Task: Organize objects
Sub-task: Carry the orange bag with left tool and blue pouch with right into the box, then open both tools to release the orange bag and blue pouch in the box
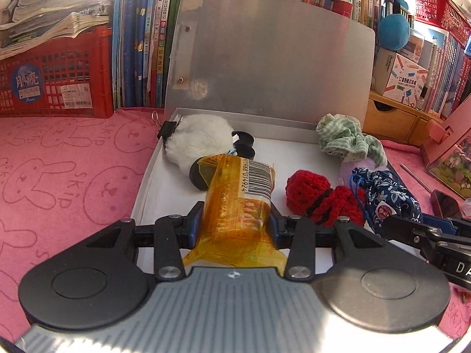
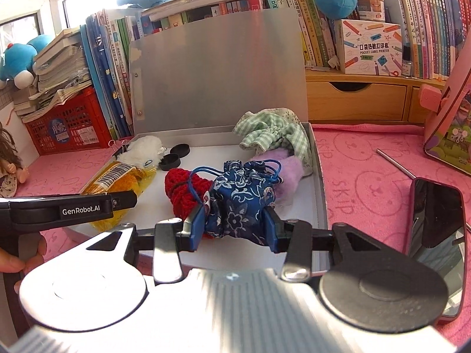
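left gripper clamps the packet, long axis pointing into the box. right gripper grips the pouch over the box's near edge.

Orange-wrapped packet and blue floral pouch, both seemingly over the open box.

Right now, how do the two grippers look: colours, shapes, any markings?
Both look alike. The left gripper and the right gripper each have black linkage arms with silver rivets, blue pads on the fingers, two round black discs and a ribbed grey body with a small logo. The left one's black side reads "GenRobot.AI" in white; the right one's shows white letters, cut off.
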The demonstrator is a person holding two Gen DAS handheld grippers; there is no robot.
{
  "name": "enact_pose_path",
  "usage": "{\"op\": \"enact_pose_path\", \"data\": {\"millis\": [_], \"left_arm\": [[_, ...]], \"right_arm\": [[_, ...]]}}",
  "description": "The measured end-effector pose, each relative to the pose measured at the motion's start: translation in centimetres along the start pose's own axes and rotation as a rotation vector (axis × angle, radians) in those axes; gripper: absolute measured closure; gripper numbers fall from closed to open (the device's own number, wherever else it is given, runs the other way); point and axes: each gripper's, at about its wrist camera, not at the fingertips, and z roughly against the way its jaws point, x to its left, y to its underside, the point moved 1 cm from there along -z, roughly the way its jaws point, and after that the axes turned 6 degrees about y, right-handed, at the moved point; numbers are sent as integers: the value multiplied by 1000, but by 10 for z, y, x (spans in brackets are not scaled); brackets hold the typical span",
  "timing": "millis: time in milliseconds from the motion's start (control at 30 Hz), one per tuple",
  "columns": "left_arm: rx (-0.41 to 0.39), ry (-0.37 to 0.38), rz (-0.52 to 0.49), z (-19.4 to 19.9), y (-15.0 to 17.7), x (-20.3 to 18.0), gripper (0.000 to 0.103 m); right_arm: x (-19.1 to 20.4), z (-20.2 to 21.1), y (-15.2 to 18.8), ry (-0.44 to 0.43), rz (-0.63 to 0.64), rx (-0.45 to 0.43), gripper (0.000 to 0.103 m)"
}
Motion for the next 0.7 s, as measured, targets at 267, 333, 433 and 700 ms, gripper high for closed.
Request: {"op": "enact_pose_path", "data": {"millis": [267,333,433,700], "left_arm": [[36,-36,11,-15,-6,6,55],[44,-46,12,-19,-7,7,55],[45,-59,4,-22,-8,8,55],[53,-74,-7,-34,-12,9,56]], "right_arm": [[8,-16,-8,-14,12,19,57],[8,-20,-8,-15,11,25,57],[9,-25,-9,-14,8,32,57],[7,-38,-14,-27,-34,62,57]]}}
